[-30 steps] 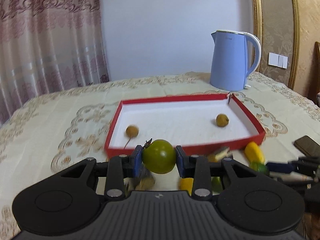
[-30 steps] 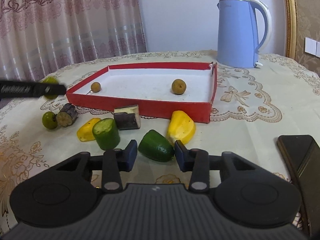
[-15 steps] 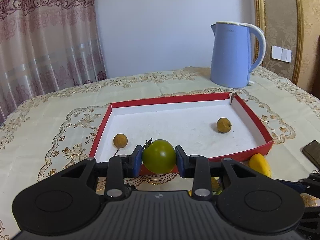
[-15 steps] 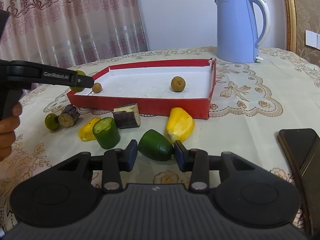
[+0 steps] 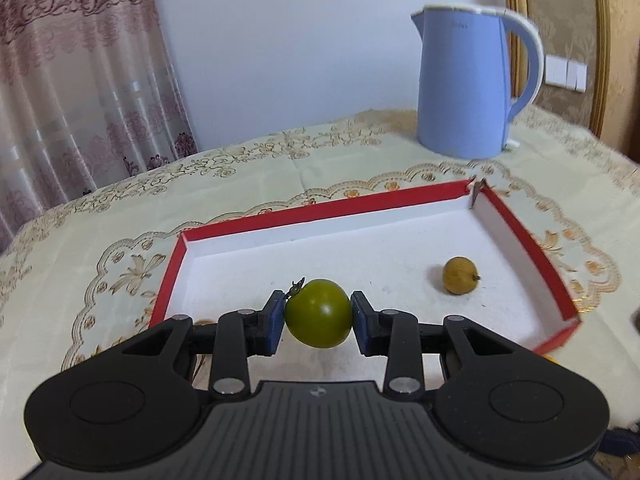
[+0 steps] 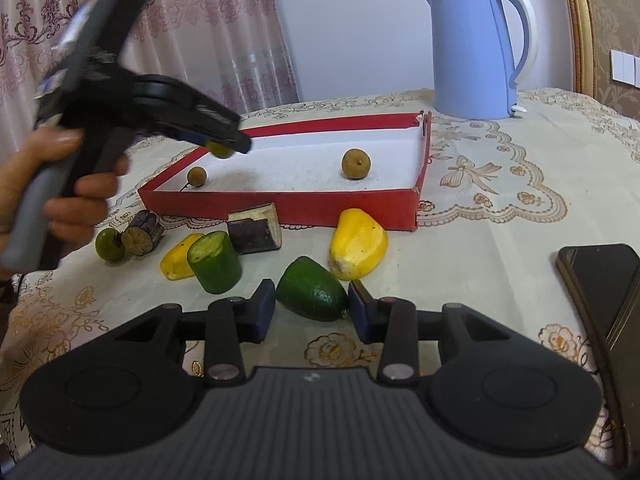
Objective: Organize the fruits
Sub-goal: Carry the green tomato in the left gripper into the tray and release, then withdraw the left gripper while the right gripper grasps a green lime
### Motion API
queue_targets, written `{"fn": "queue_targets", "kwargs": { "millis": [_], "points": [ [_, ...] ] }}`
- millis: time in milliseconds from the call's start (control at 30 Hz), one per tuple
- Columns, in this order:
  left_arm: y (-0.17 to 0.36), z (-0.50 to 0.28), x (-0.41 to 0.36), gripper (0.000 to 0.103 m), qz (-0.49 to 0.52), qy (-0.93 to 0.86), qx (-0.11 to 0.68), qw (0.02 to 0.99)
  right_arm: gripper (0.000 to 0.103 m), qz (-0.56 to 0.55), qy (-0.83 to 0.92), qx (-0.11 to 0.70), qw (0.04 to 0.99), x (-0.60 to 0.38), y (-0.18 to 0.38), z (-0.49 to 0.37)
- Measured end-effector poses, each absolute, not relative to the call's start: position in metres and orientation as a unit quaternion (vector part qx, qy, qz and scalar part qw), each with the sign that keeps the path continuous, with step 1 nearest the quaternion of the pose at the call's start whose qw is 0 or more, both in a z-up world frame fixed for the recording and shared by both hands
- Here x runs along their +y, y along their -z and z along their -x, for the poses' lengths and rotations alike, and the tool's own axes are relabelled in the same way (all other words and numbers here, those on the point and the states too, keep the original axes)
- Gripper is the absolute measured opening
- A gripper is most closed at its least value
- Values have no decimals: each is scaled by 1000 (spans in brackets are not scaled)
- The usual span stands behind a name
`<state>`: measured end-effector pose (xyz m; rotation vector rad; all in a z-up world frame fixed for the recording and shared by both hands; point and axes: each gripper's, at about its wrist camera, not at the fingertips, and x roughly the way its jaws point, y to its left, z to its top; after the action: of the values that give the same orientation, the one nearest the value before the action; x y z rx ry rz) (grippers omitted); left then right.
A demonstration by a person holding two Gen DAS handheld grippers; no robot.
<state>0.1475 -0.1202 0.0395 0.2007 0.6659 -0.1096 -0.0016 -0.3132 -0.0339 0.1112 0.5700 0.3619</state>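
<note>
Two grippers, two green fruits

My left gripper (image 5: 318, 314) clamps a smooth, round green tomato (image 5: 319, 313) between its blue pads, held above the near end of the red tray (image 5: 320, 210). That shallow cardboard tray has a grainy white floor where a rough, tan longan (image 5: 460, 275) sits. My right gripper (image 6: 312, 308) has its pads against a glossy, wedge-shaped green pepper piece (image 6: 312, 290) lying on the embroidered tablecloth (image 6: 500, 216); I cannot tell whether it grips firmly. Just beyond lie a waxy yellow pepper chunk (image 6: 358, 244) and a cut cucumber cylinder (image 6: 215, 262). A blue kettle (image 6: 476, 48) stands behind the tray.
</note>
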Motion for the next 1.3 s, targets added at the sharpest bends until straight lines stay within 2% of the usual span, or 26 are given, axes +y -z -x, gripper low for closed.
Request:
{"fn": "queue_targets", "kwargs": {
  "millis": [467, 533, 667, 833, 900, 967, 1133, 1300],
  "points": [
    [-20, -209, -156, 36, -115, 44, 350, 929, 38, -62, -180, 280, 941, -316, 35, 1],
    [-18, -216, -157, 40, -109, 43, 358, 926, 38, -61, -179, 280, 941, -315, 35, 1],
    [-21, -214, -157, 68, -109, 40, 353, 928, 38, -60, -180, 282, 941, -315, 35, 1],
    [-43, -171, -141, 72, -129, 3, 306, 943, 38, -50, -176, 282, 942, -313, 35, 1],
    [-56, -140, -124, 81, -123, -15, 281, 952, 38, -43, -174, 282, 942, -311, 35, 1],
    [-65, -108, -105, 84, -106, -32, 262, 959, 38, -36, -172, 282, 943, -309, 35, 2],
    [-69, -37, -61, 85, -70, -52, 263, 961, 38, -9, -163, 282, 946, -302, 36, 5],
    [-65, 0, -45, 85, -49, -49, 259, 963, 37, 14, -149, 278, 949, -295, 37, 8]
  ]
}}
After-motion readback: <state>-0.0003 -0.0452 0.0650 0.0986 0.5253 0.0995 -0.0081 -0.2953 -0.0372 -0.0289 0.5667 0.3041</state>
